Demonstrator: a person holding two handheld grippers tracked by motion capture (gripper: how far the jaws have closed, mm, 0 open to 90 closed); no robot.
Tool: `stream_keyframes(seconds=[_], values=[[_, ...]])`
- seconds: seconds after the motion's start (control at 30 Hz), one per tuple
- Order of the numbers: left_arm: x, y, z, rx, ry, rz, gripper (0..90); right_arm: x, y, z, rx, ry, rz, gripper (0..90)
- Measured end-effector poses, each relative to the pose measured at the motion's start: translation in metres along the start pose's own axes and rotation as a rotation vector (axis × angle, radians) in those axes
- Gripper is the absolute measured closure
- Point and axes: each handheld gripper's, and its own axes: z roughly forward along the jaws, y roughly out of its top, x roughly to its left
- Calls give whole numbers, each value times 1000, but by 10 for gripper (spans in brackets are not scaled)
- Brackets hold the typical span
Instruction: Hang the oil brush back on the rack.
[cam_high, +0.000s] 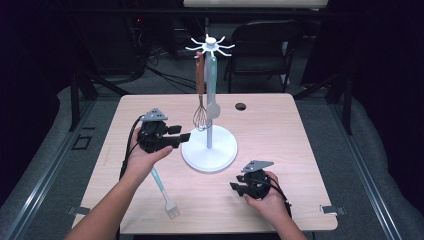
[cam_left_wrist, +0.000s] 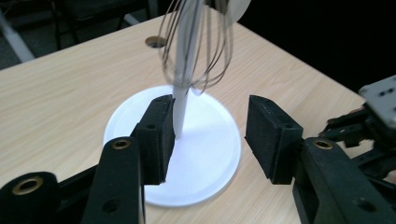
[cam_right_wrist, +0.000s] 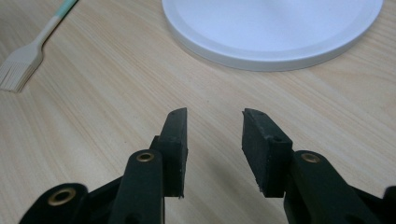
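While we hold the left gripper just left of the stand, its jaws are spread apart with nothing between them. Seen along that gripper, the stand's pole rises just past our left pad, and the whisk hangs above the gap, its wires around the pole. From above, the whisk hangs by a brown handle from the stand's top hooks, beside a spatula with a pale green handle. Our right gripper sits low over the table, near the front right of the stand's round base; its jaws are also apart and hold nothing. A brush lies flat on the table under our left forearm, well apart from both grippers, bristles toward us.
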Motion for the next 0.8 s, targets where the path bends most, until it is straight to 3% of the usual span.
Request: stream_keyframes(seconds=[0.2,0.57,0.8], values=[[12,-27,-6,4,53,-38,511,-2,0,-1,-9,-1,15,649],[27,-77,-3,62,79,-95,551,-5,0,-4,-1,9,10,749],[27,-103,-3,56,80,-119,563,-6,0,-6,-15,15,10,839]])
